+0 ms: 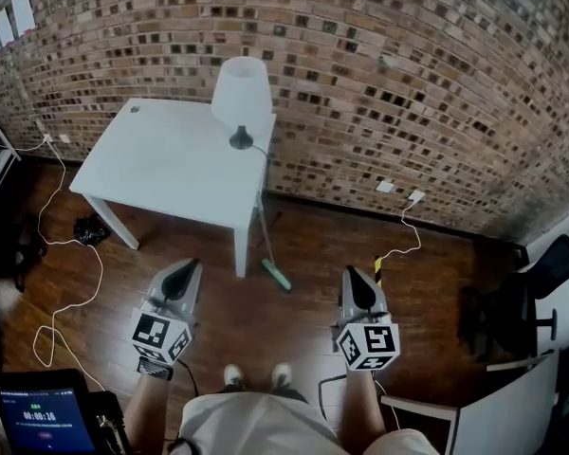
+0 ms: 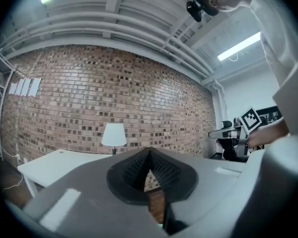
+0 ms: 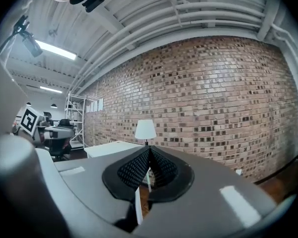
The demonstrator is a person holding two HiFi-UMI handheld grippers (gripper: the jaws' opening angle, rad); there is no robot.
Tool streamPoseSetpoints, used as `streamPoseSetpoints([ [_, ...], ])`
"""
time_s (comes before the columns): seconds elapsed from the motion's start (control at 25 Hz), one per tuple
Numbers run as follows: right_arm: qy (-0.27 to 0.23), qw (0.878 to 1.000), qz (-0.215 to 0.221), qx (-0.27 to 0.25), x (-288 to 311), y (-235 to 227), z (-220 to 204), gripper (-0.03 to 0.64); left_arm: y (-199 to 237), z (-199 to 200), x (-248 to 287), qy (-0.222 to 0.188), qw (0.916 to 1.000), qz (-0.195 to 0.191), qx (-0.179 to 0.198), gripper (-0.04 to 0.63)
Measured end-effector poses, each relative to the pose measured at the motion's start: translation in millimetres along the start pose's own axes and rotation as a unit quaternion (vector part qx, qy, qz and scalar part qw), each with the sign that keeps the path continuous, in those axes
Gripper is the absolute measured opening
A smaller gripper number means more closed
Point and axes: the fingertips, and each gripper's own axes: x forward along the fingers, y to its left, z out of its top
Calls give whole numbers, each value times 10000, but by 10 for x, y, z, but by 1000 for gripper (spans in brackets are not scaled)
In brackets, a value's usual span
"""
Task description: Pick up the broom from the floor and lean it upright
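Beside the table [image 1: 161, 169], the thin handle of the broom [image 1: 276, 275] barely shows.

Jaws of right gripper [image 3: 149, 151] pressed together, nothing between. Beyond tips: white lamp [image 3: 145, 129] at wall-side edge of white table [image 3: 109, 148], brick wall [image 3: 218, 93] behind.

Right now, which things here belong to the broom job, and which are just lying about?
Job:
- broom, upright by the table corner
- left gripper and right gripper, both shut and empty

Lying about:
- lamp
- cable
- tablet
- chair
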Motion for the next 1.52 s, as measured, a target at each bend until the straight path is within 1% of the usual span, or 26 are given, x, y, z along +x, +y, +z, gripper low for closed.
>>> streamPoseSetpoints([
  [0.08, -48, 10000, 35, 36, -24, -68, 62, 12, -117, 33, 8, -3, 10000, -11, 90, 0],
  [0.2, -102, 9999, 89, -57, -51, -100, 138, 12, -242, 85, -18, -61, 9998, -1, 171, 0],
  [0.52, -111, 9998, 113, -76, -78, -52, 175, 12, -252, 117, -126, -44, 9998, 78, 175, 0],
  [0.68, -17, 10000, 63, 11, -161, 20, 167, 12, -210, 149, -224, 4, 9998, 18, 188, 0],
  [0.8, 59, 10000, -23, 55, -308, 99, 120, 12, -230, 107, -349, 84, 9997, -143, 181, 0],
  [0.92, 91, 9996, -253, 131, -515, 152, 51, 14, -292, 15, -508, 200, 9988, -391, 220, 0],
  [1.04, 160, 9987, -405, 250, -743, 158, -46, 12, -361, -111, -665, 267, 9988, -402, 129, 0],
  [1.16, 289, 9987, -392, 155, -1023, 186, -121, 12, -529, -223, -894, 313, 9990, -320, -19, 0],
  [1.28, 305, 9989, -338, 69, -1358, 220, -131, 12, -790, -271, -1143, 344, 9988, -340, 3, 0],
  [1.4, 194, 9994, -283, 10, -1763, 261, -99, 12, -1059, -208, -1434, 266, 9992, -301, 66, 0],
  [1.52, 39, 9998, -178, 4, -2260, 268, -97, 12, -1403, -162, -1780, 141, 9997, -172, 139, 0],
])
